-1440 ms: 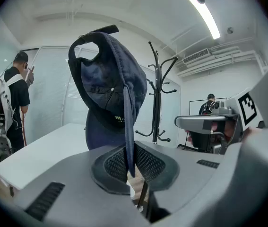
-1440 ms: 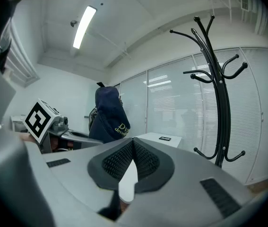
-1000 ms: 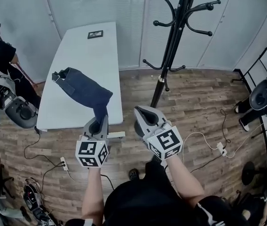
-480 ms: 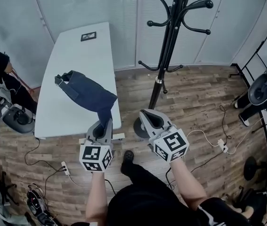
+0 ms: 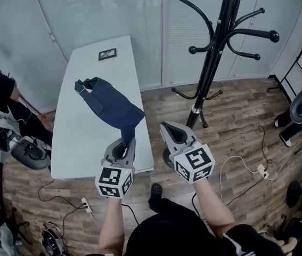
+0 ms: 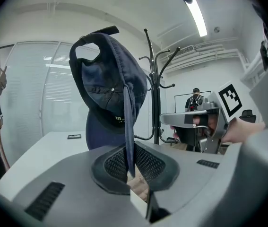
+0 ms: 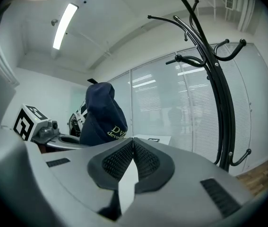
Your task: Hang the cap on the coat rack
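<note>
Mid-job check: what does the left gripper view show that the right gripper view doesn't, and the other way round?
Only the left gripper view: the left gripper shut on a thin edge of the cap, the cap's open underside and back strap gap, and the right gripper alongside. Only the right gripper view: that gripper's own jaws shut with nothing between them, and the cap's outer side with stitched lettering. Both: the cap, the coat rack and the white table.
</note>
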A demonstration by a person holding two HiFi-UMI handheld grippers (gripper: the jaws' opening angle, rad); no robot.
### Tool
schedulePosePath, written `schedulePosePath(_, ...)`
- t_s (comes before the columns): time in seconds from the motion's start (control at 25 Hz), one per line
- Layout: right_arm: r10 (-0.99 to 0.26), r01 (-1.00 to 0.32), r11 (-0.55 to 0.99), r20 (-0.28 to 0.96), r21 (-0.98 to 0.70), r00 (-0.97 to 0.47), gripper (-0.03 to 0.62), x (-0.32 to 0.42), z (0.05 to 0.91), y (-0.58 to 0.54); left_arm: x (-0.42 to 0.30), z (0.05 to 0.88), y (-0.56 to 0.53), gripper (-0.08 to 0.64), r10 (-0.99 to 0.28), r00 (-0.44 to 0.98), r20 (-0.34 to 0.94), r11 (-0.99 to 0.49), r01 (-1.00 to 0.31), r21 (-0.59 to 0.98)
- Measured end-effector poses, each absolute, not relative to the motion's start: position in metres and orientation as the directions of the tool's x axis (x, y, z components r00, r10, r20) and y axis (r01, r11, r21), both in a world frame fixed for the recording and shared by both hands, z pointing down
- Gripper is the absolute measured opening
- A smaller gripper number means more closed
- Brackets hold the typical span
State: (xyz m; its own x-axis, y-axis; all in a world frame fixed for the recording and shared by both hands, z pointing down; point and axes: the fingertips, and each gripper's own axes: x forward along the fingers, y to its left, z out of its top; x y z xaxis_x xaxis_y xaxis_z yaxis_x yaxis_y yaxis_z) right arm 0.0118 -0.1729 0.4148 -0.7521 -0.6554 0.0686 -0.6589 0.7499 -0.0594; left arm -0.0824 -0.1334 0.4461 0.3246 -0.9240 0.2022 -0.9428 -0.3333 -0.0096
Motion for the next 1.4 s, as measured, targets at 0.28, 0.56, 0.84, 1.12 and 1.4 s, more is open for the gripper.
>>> schedulePosePath(0.28, -0.691, -0.691, 0.72, 0.021, -0.053, -0.722, 0.029, -0.012, 0.384, -0.219, -0.102, 0.414, -0.178, 0.029, -0.91, 0.383, 0.161, -0.396, -0.917, -0.056)
schedulePosePath(0.56, -0.704, -0.704, 0.71, 0.012, -0.024, -0.711, 0.031, -0.028, 0.367, -0.241, -0.116, 0.397, -0.194, 0.031, -0.911, 0.394, 0.12, -0.404, -0.912, -0.07)
schedulePosePath(0.84, -0.703, -0.703, 0.711, 0.009, 0.008, -0.711, 0.029, -0.038, 0.374, -0.235, -0.118, 0.403, -0.205, 0.031, -0.884, 0.455, 0.107, -0.463, -0.884, -0.065)
schedulePosePath(1.12, -0.738, -0.738, 0.675, -0.015, 0.001, -0.675, 0.031, -0.007, 0.352, -0.259, -0.088, 0.371, -0.248, 0.031, -0.827, 0.549, 0.123, -0.561, -0.822, -0.102)
schedulePosePath(1.4, -0.796, -0.796, 0.605, -0.032, 0.011, -0.605, 0.029, 0.01, 0.348, -0.265, -0.071, 0.351, -0.274, 0.031, -0.765, 0.637, 0.1, -0.644, -0.748, -0.16)
